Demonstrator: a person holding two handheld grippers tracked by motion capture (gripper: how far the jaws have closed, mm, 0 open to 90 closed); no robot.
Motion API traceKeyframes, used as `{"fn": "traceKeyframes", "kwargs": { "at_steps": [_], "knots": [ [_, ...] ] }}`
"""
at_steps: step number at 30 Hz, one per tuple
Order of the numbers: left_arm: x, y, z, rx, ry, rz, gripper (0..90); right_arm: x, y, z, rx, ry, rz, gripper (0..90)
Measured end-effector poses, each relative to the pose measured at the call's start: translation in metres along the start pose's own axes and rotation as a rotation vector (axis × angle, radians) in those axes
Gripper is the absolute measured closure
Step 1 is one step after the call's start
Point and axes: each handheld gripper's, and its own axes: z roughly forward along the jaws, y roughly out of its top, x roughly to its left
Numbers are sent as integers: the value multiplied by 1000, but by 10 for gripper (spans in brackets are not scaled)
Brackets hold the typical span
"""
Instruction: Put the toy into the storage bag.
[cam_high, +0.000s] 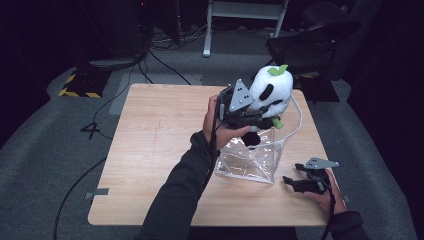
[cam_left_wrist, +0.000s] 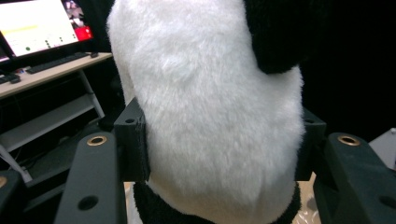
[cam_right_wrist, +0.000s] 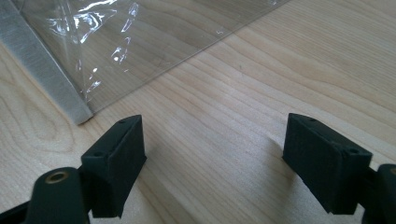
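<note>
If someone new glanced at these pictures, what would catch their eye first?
Most likely the white-and-black panda plush with a green leaf on top, held up by the left gripper above the clear plastic bag standing on the wooden table. Next, the right gripper, jaws open, resting low near the bag's right corner.

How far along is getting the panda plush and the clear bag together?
Done: the left gripper is shut on the panda plush and holds it lifted above the clear bag, which stands on the table. In hand: the plush hangs over the bag's mouth. Left: it isn't inside yet; the right gripper rests open beside the bag, holding nothing.
</note>
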Motion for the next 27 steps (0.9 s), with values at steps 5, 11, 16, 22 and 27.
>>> {"fn": "traceKeyframes", "kwargs": {
  "at_steps": [5, 11, 16, 22, 27],
  "knots": [
    [-1, -8, 4, 28, -8, -9, 397, 0, 0, 0, 0, -1, 0, 206],
    [-3, -16, 10, 79, -22, 7, 386, 0, 0, 0, 0, -2, -1, 206],
    [-3, -21, 14, 127, -22, 15, 369, 0, 0, 0, 0, -1, -1, 206],
    [-3, -22, 16, 170, -24, 22, 356, 0, 0, 0, -1, -1, -2, 206],
    [-2, -22, 16, 216, -24, 33, 343, 0, 0, 0, 0, -3, -2, 206]
  ]
}}
